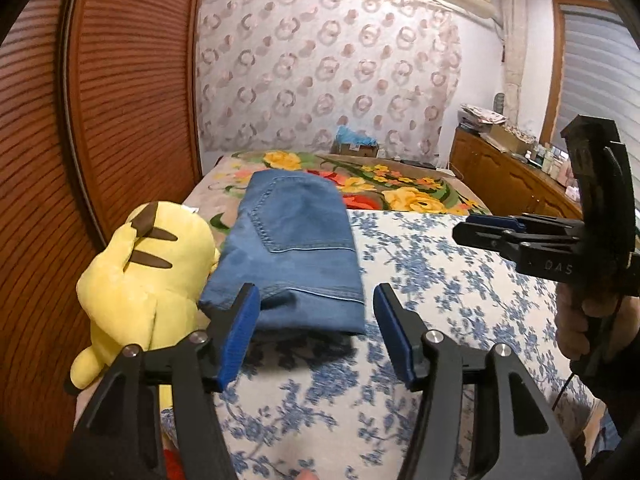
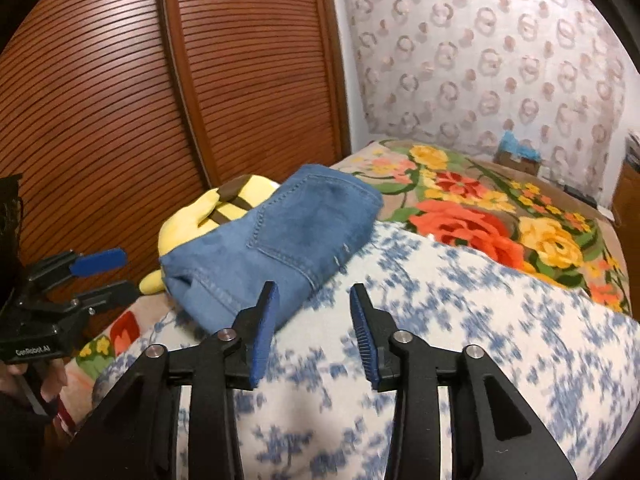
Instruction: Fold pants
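Ahead-left of left gripper [image 1: 316,320]: yellow plush toy [image 1: 144,276] lying against the jeans' edge, wooden louvred doors [image 1: 120,92] behind. Straight ahead: folded jeans [image 1: 292,248] flat on blue-flowered quilt [image 1: 440,280], near edge just past the blue pads. Jaws spread, holding nothing. Right gripper [image 2: 314,332]: jaws parted, empty, jeans ahead-left. Bright floral blanket [image 2: 500,216] ahead-right.

Plush toy [image 2: 208,212] — perhaps half-hidden behind jeans [image 2: 276,236]
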### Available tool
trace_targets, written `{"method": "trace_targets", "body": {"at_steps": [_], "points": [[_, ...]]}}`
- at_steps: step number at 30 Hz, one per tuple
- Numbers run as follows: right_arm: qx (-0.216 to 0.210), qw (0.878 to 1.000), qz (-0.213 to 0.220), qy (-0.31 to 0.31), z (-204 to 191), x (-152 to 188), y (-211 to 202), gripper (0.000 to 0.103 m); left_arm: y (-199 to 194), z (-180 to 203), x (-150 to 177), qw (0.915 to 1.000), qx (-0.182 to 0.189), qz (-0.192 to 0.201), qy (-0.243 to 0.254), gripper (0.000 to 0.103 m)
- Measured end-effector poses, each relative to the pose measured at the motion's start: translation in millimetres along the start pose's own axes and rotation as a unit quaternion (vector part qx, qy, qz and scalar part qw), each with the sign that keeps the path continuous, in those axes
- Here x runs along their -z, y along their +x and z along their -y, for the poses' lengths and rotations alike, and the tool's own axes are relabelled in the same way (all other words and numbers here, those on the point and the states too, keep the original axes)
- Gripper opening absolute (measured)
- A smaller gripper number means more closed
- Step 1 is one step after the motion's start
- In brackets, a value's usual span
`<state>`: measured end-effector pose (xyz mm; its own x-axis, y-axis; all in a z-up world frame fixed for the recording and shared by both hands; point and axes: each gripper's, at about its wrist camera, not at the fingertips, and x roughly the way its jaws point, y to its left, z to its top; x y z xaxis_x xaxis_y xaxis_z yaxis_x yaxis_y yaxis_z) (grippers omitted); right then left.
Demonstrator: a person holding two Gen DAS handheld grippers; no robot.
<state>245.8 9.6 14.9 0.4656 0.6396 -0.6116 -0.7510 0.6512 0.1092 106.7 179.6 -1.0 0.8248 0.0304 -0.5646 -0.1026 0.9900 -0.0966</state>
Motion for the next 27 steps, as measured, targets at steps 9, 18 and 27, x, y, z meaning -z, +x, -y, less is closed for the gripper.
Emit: {"method": "trace_targets", "body": {"at_steps": [9,18,27], "points": [[0.044,0.998,0.032,0.027,13,41,-69,0.054,-20,46,12,0.9998,0.006,0.006,0.020,0.058],[0.095,0.993,0.063,0.037,16,78,-131,0.069,-32,88,26,0.9991,0.027,0.009,0.031,0.059],[0.125,0.987,0.078,0.057,15,107,-172,0.077,-49,122,37,0.9983,0.033,0.009,0.047,0.059]]}}
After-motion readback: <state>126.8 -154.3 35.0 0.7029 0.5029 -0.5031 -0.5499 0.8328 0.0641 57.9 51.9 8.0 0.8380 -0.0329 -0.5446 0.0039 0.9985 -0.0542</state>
